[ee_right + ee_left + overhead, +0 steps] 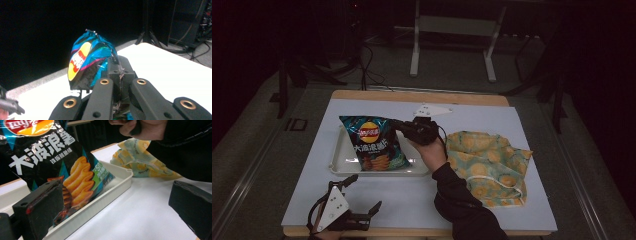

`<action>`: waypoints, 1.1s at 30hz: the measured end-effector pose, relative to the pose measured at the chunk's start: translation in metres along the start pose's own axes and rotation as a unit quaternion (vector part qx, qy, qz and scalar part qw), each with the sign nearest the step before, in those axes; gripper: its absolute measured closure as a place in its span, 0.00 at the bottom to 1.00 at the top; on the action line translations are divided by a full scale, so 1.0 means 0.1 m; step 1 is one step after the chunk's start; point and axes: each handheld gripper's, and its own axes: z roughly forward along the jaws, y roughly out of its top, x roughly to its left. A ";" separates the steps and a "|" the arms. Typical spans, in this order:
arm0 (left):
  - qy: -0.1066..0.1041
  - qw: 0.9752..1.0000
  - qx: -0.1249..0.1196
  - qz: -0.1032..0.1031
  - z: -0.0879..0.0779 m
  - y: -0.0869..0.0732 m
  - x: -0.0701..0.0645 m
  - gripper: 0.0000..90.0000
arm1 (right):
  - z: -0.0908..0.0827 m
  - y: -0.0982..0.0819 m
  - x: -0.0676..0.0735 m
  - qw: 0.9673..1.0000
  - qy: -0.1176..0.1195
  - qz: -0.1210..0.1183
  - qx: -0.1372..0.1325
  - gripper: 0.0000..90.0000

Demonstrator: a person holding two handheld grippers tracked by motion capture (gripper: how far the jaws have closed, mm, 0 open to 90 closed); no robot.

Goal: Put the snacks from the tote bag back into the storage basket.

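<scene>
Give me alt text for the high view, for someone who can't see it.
The person's right tool pinches the top edge of a blue chip bag standing in a white tray on a white table. A yellow patterned cloth bag lies to the tray's right, and the left tool rests open near the table's front edge.

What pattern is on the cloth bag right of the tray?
Yellow-orange round motifs on pale green cloth bag, clearest in the high view.

White table [412, 195] bearing a yellow-patterned cloth [487, 165], crumpled, at its right side. Beyond the far edge, a white metal frame [452, 30] and cables [369, 70] on the floor.
</scene>
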 end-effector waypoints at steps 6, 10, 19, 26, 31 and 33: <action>0.001 1.000 0.002 0.001 0.00 0.00 0.00 0.00 | -0.12 -0.11 -0.14 1.000 -0.011 0.007 0.015 1.00; 0.001 1.000 0.001 0.000 0.01 0.00 0.00 0.00 | -0.16 -0.17 -0.21 0.999 -0.018 0.010 0.024 1.00; -0.003 1.000 0.000 0.001 0.02 0.00 0.00 0.00 | -0.04 -0.18 -0.40 0.998 -0.035 0.013 0.053 1.00; -0.008 1.000 -0.001 0.001 0.02 0.00 0.00 0.00 | 0.14 -0.21 -0.55 0.996 -0.044 0.024 0.074 1.00; -0.010 1.000 -0.002 0.000 0.02 0.00 -0.01 0.00 | 0.22 -0.23 -0.66 0.994 -0.060 0.033 0.089 0.98; -0.010 1.000 -0.002 0.000 0.02 0.01 -0.01 0.00 | 0.25 -0.24 -0.71 0.993 -0.067 0.038 0.091 0.94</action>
